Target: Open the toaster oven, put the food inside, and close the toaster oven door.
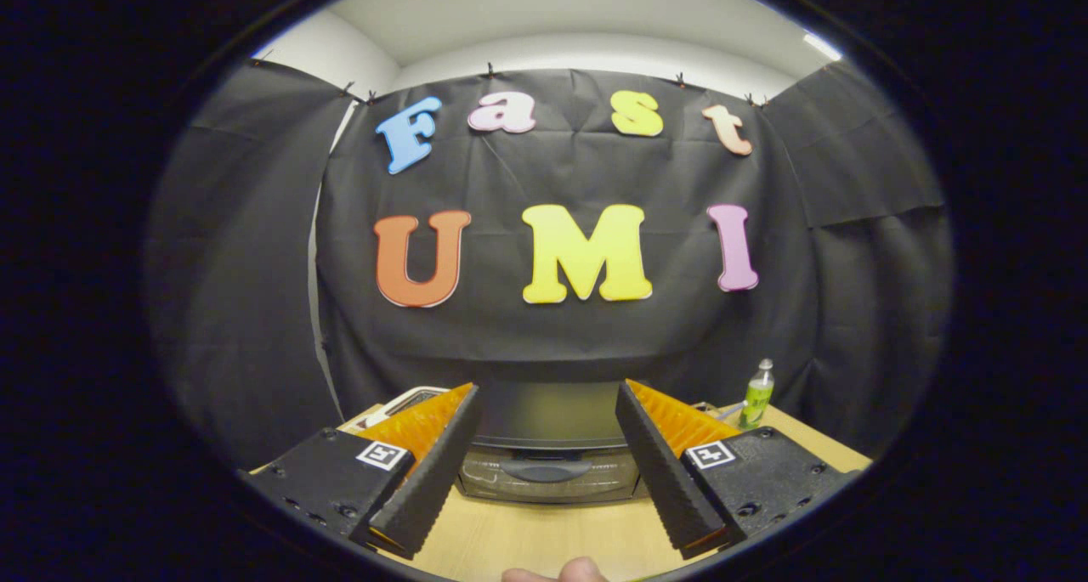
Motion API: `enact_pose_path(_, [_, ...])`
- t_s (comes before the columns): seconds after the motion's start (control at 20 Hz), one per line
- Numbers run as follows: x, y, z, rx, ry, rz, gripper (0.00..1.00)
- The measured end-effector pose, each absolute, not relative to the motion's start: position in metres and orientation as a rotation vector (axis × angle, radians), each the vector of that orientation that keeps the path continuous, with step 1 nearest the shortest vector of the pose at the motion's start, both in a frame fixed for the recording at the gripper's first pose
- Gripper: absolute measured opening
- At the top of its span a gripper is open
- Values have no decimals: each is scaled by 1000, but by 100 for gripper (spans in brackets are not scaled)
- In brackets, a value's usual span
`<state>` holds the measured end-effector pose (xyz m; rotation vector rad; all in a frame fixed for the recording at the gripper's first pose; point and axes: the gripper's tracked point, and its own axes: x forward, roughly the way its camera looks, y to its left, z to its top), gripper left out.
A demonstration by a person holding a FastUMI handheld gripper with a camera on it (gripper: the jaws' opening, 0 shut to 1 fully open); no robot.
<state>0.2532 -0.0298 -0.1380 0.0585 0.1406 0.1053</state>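
- The oven [548,446] sits on the counter [544,539] straight ahead of you, seen between the two fingers, its door [548,476] facing you and apparently flush and shut.
- The door's handle [546,468] runs across the upper part of the glass — nothing is touching it.
- By my reading, nothing of the task is done yet: the door is not opened, no food is inside as far as the dim glass lets you tell, and the closing comes last.
- Your tool [546,433] is released — its fingers stand wide apart and hold nothing, with the oven framed in the gap and still some way beyond the tips.
- The food is hard to make out; a pale-rimmed thing [408,399] peeks up behind the left finger, but you cannot tell what it is.
- A small green bottle [756,395] stands on the counter beyond the right finger, well apart from the oven.
- A fingertip [568,572] shows just behind the tool, low over the counter.
- Left for you: reach the handle, pull the door down, fetch and load the food, shut the door.
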Motion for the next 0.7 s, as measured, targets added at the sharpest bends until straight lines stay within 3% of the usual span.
enact_pose_path(0.4, [323, -26, -243, -5, 283, 55, 100])
enact_pose_path(0.7, [338, -19, -271, 6, 292, 69, 100])
